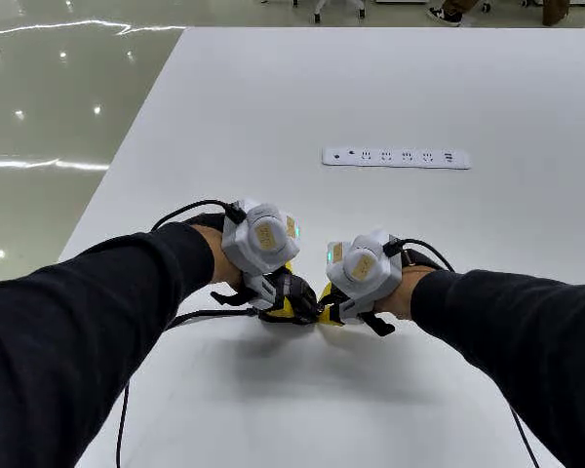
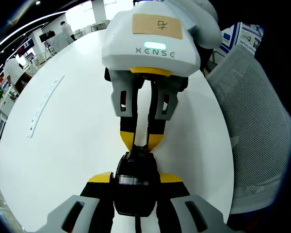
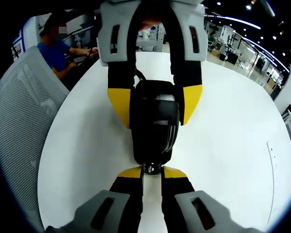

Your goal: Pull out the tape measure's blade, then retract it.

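A black tape measure (image 1: 298, 292) sits low over the white table (image 1: 370, 88) between my two grippers, which face each other. My left gripper (image 2: 136, 177) is shut on the case (image 2: 135, 189), its yellow pads (image 2: 101, 177) on either side. My right gripper (image 3: 153, 173) is shut on the hook at the blade's tip (image 3: 153, 168), right against the case (image 3: 155, 121). Hardly any blade shows between hook and case. In the head view the left gripper (image 1: 285, 298) and right gripper (image 1: 324, 310) almost touch.
A white power strip (image 1: 396, 157) lies farther back on the table. The table's left edge (image 1: 127, 146) drops to a glossy floor. A grey mesh chair (image 2: 254, 136) stands close behind. A seated person in blue (image 3: 58, 51) is at another desk.
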Motion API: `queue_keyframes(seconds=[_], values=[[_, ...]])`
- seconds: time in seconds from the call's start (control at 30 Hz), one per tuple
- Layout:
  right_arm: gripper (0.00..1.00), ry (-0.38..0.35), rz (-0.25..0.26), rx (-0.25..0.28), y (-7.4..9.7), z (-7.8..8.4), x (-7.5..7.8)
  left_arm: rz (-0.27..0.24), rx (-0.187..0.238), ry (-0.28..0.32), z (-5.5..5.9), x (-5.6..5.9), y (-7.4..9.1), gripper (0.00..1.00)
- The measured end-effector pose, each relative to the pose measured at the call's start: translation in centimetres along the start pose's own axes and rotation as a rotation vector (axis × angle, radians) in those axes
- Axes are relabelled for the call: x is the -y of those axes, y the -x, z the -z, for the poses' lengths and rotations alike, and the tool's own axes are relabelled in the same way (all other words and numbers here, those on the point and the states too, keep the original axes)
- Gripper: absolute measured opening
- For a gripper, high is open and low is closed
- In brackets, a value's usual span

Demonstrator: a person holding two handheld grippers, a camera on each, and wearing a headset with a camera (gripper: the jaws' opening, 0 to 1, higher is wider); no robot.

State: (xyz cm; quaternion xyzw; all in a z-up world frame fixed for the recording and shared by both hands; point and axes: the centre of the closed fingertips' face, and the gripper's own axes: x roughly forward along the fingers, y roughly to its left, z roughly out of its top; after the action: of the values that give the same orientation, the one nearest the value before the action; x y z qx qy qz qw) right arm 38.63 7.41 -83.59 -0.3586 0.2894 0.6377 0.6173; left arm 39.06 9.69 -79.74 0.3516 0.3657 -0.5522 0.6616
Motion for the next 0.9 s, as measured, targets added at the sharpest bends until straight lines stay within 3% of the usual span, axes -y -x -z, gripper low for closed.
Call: queue_keyframes(seconds=[0.2,0.57,0.73,0.9], values=[[0.09,-0.037,-0.022,-0.002,0.62,1.0,-0.06,-0.001,-0.001,-0.001,-0.02,0.01,-0.04,0.29],[0.12,-0.011,-0.001,-0.01,-0.12,0.64,-0.11,-0.007,0.0,0.014,0.06,-0.08,-0.06,0.3],[0.1,-0.055,0.008,0.002,0.14,0.74,0.18,-0.012,0.005,0.025,0.1,-0.16,0.03,0.3],[0.09,-0.019,0.003,-0.024,0.1,0.88,0.07,-0.017,0.005,0.022,0.13,-0.18,0.02,0.3]])
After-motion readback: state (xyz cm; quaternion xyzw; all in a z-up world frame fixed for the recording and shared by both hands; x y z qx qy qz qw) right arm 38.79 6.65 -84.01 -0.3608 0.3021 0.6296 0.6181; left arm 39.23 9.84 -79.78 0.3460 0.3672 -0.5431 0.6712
